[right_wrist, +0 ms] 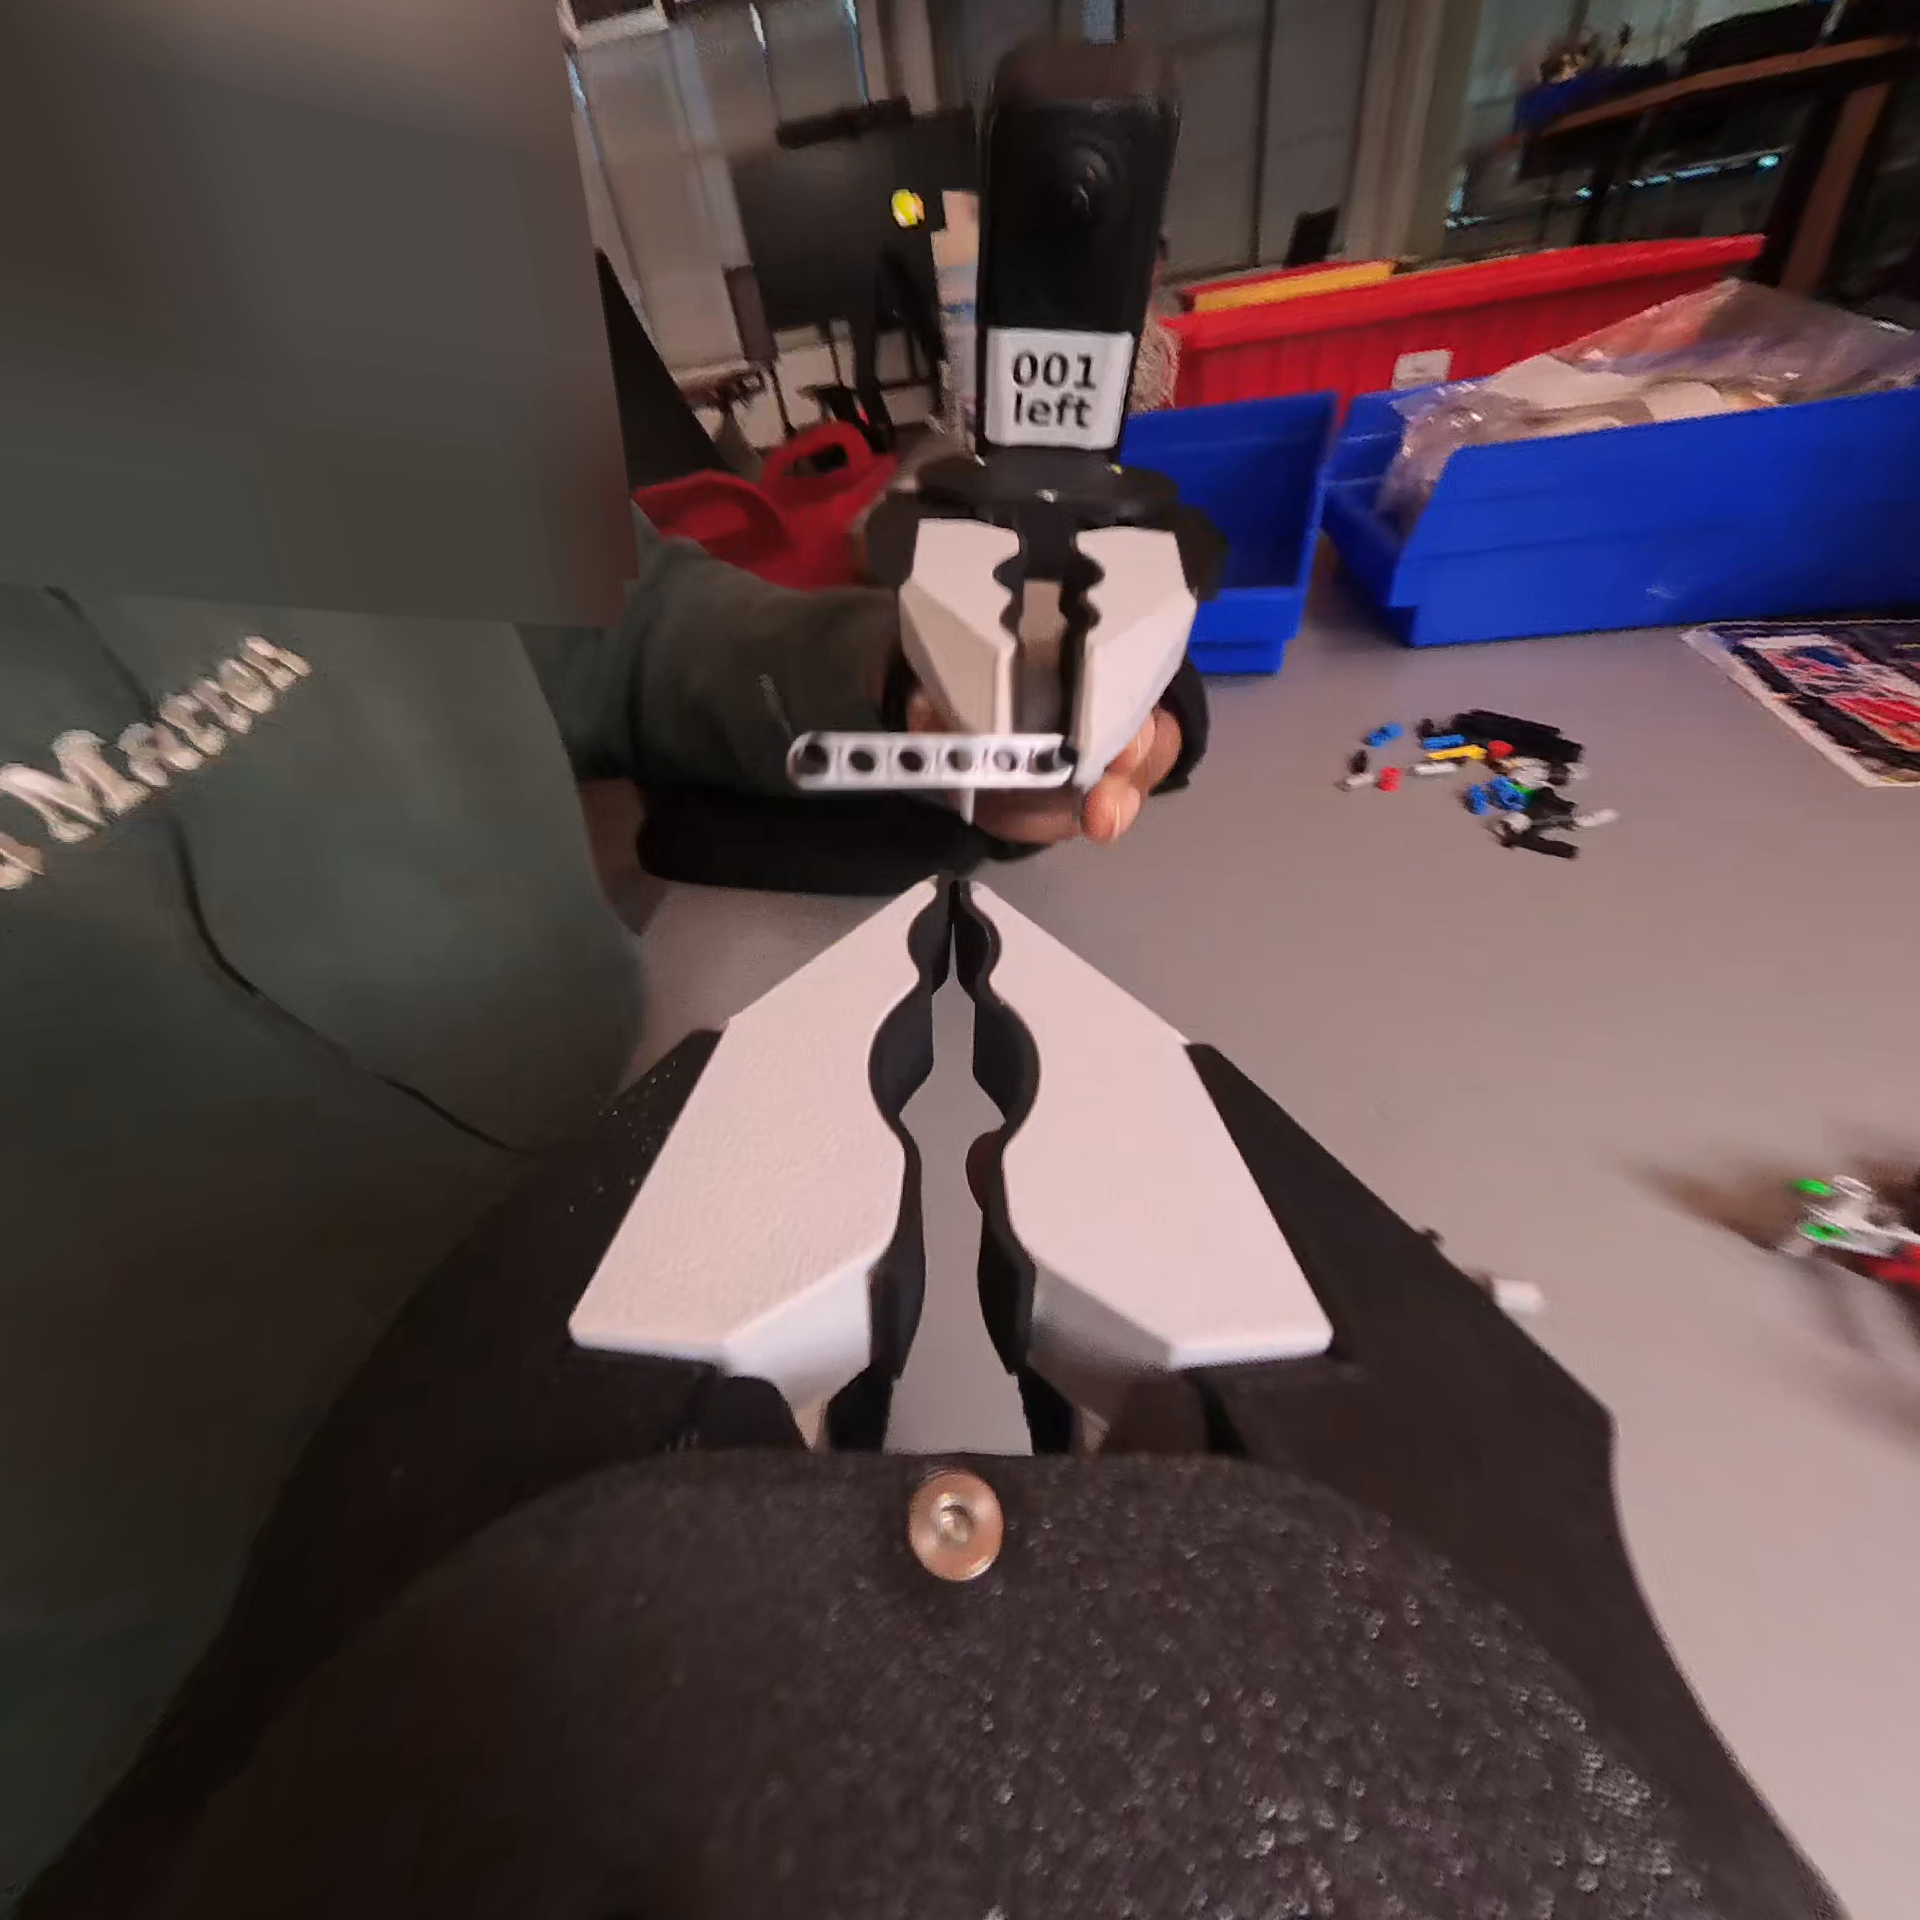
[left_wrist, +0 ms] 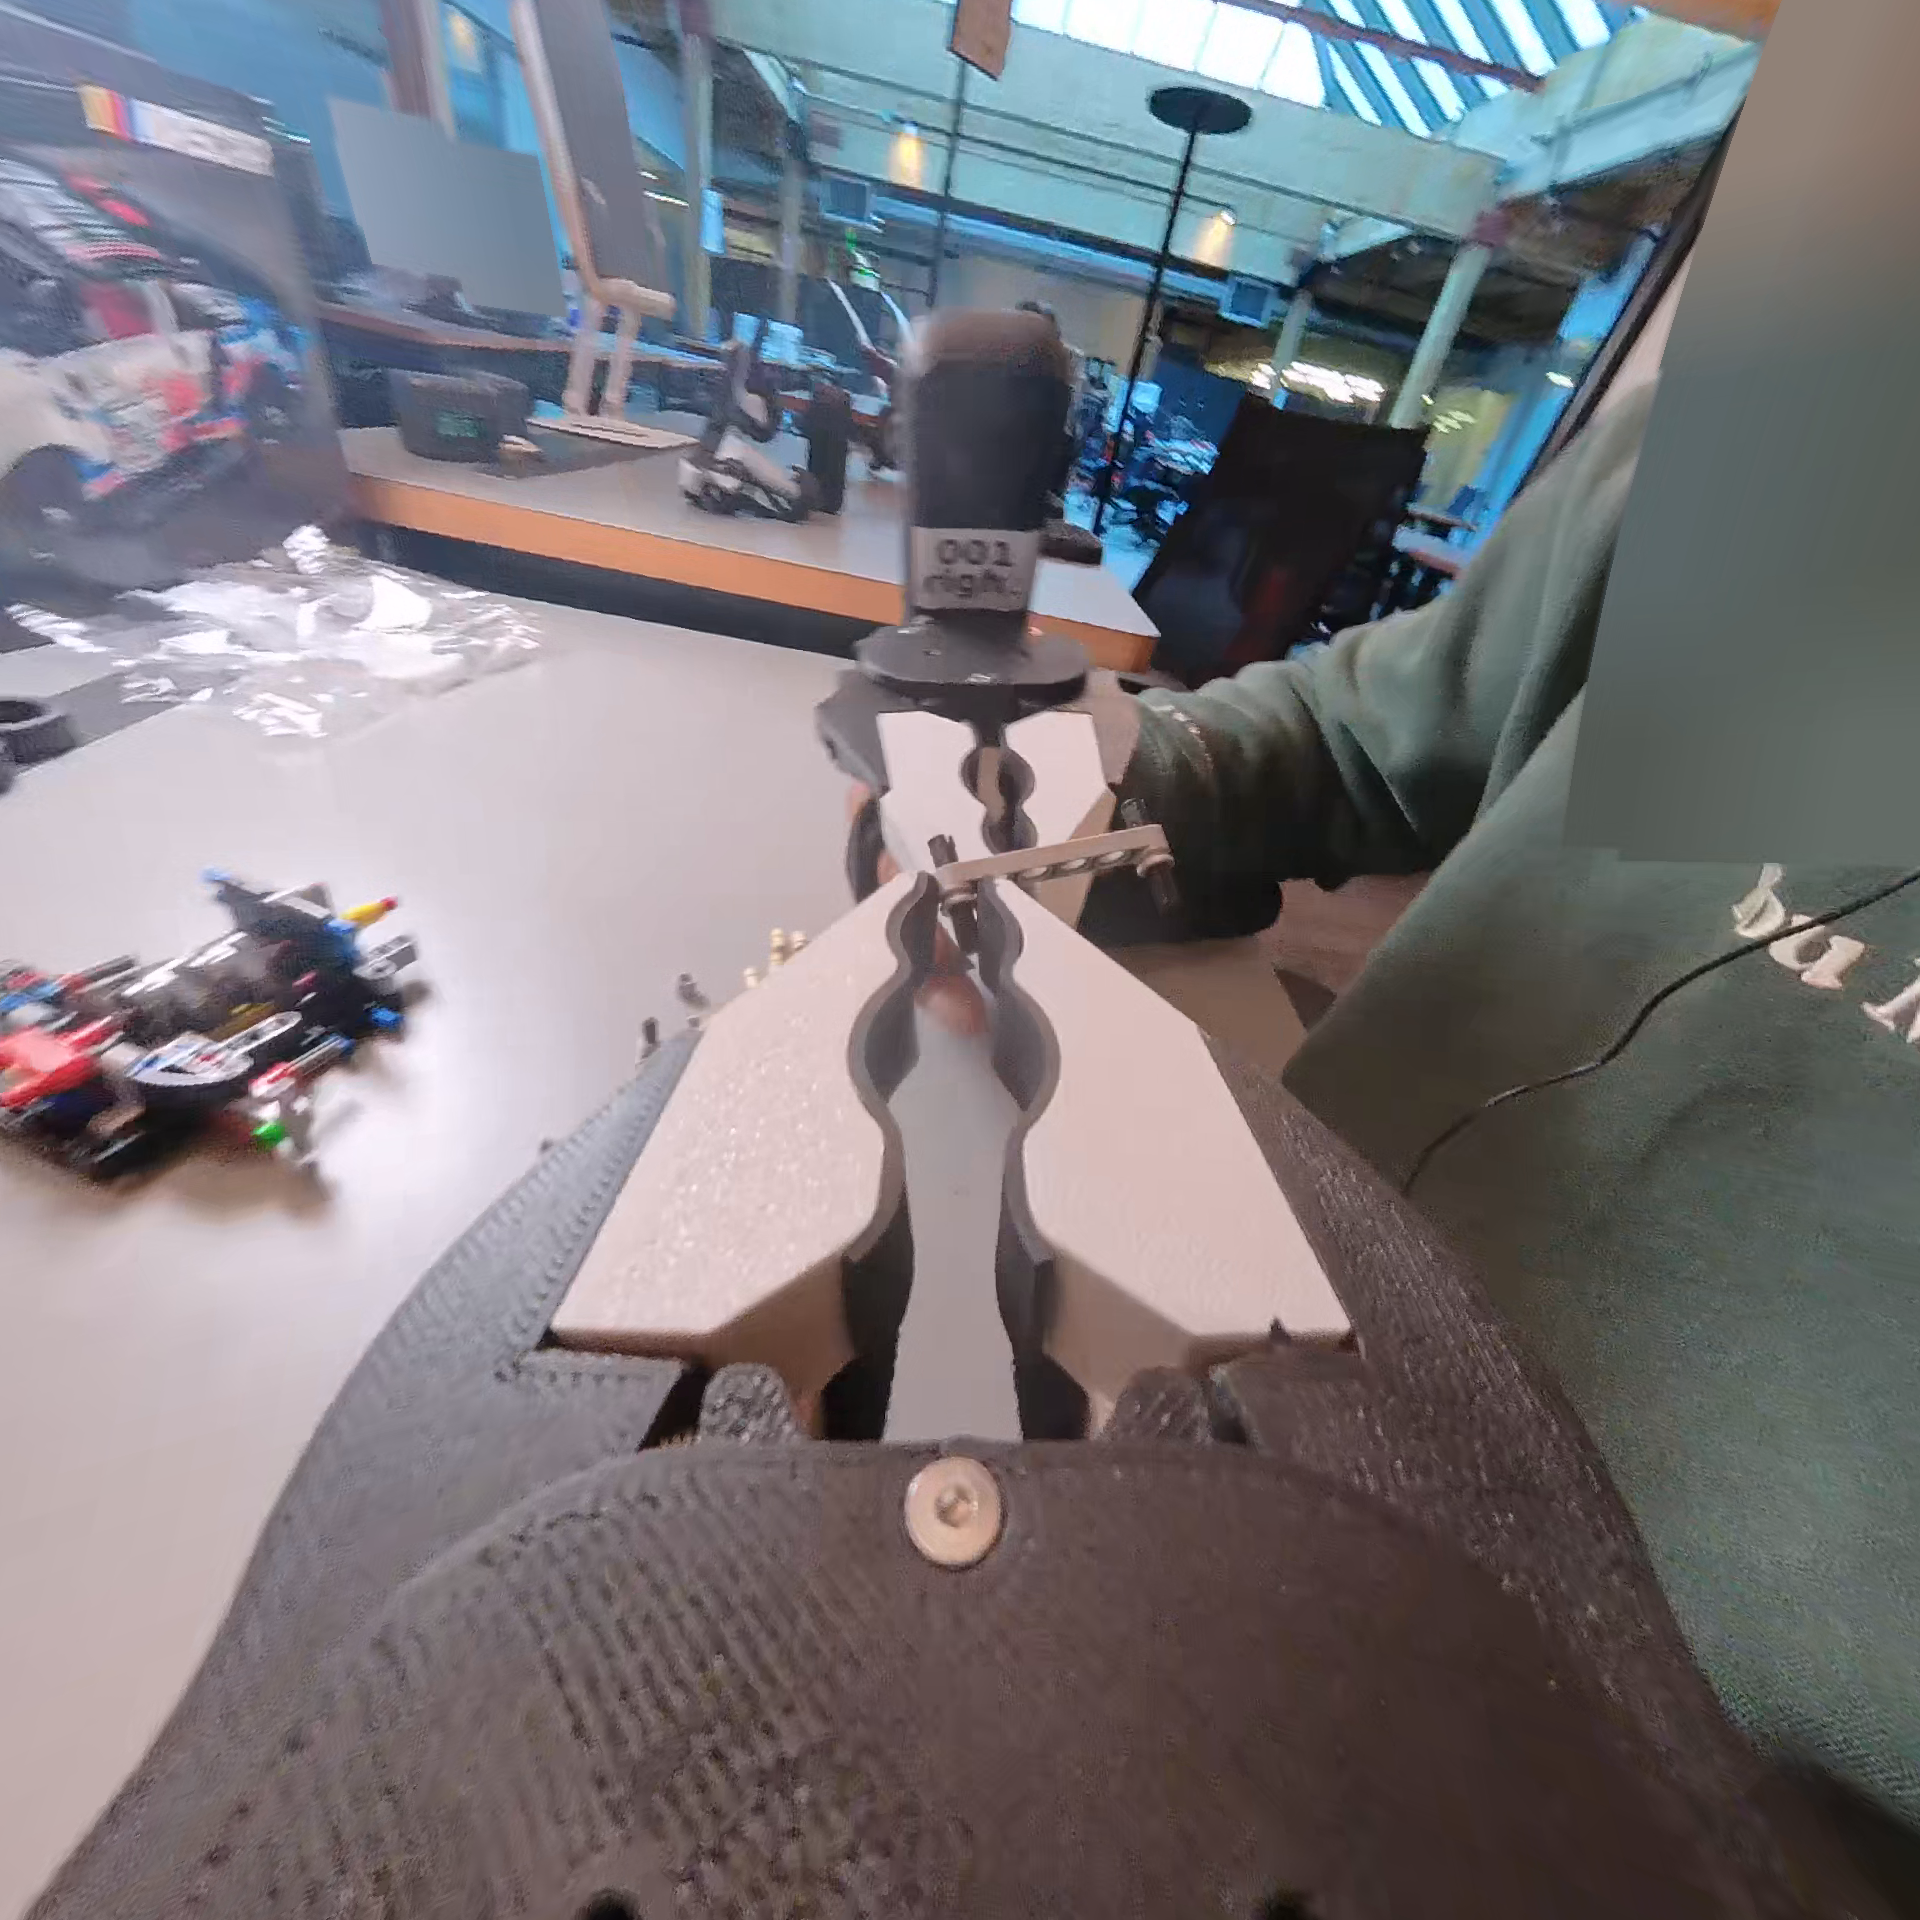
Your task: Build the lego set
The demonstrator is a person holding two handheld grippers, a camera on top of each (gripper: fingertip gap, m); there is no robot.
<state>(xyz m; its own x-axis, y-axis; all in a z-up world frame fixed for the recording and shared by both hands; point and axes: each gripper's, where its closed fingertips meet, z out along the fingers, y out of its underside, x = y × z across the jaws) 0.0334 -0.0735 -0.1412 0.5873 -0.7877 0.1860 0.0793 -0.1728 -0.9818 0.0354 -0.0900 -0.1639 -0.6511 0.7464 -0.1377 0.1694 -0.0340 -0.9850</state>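
My left gripper (left_wrist: 956,896) is shut on one end of a light grey Technic beam (left_wrist: 1049,860) with a row of holes. The beam sticks out to the right, with a black pin at each end. In the right wrist view the left gripper (right_wrist: 1039,764) holds the same beam (right_wrist: 925,758) above the table. My right gripper (right_wrist: 951,894) faces it tip to tip, jaws together; I cannot make out anything between them. It shows in the left wrist view (left_wrist: 1003,836) just behind the beam. A partly built Lego car (left_wrist: 187,1029) lies on the grey table (left_wrist: 520,831) at the left.
A pile of loose Lego pieces (right_wrist: 1486,779) and an instruction booklet (right_wrist: 1839,696) lie on the table. Blue bins (right_wrist: 1621,540) and a red bin (right_wrist: 1455,312) stand behind. Clear plastic bags (left_wrist: 301,623) and a black tyre (left_wrist: 31,727) lie far left. A person's green sleeve (left_wrist: 1403,748) is close. Left and right tips are no more than a few centimetres apart.
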